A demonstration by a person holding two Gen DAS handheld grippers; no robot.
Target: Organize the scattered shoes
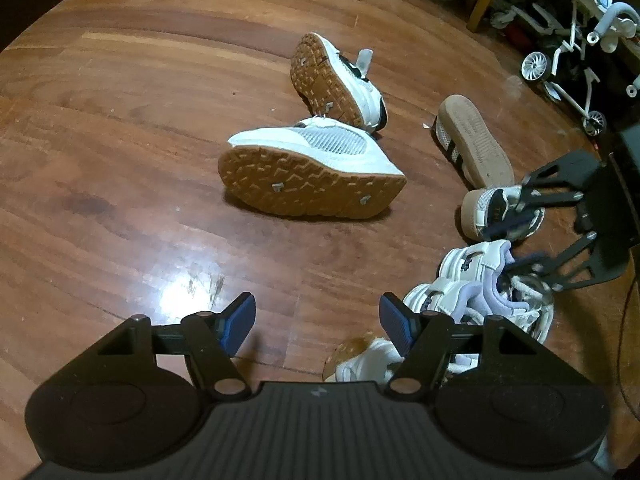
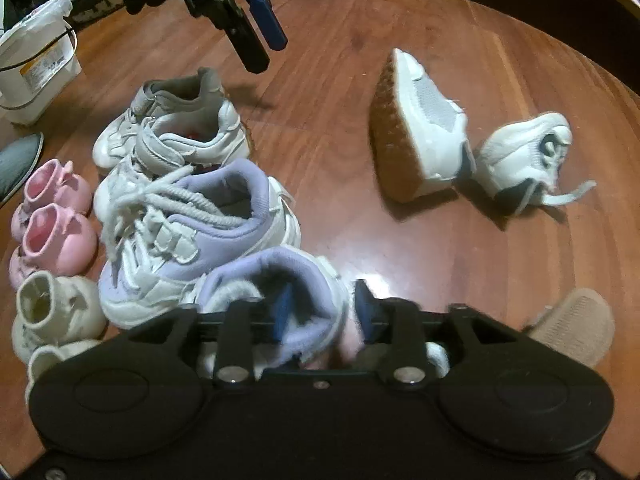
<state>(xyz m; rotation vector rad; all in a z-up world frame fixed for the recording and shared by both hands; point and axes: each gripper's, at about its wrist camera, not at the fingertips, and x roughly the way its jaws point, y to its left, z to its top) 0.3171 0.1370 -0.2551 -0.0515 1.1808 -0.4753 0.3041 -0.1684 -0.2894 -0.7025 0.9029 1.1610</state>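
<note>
Now the right gripper (image 2: 320, 312) pinches the purple shoe (image 2: 280, 280) by its collar, btw its 2 pads, next to its twin (image 2: 192, 216). Hold tight, keep it flat. Left gripper (image 1: 316, 322) hangs wide, nothing inside.

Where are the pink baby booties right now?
In the right wrist view, the pink baby booties sit at the far left, between the white bucket and the cream booties, beside the lavender-lined sneakers.
</note>
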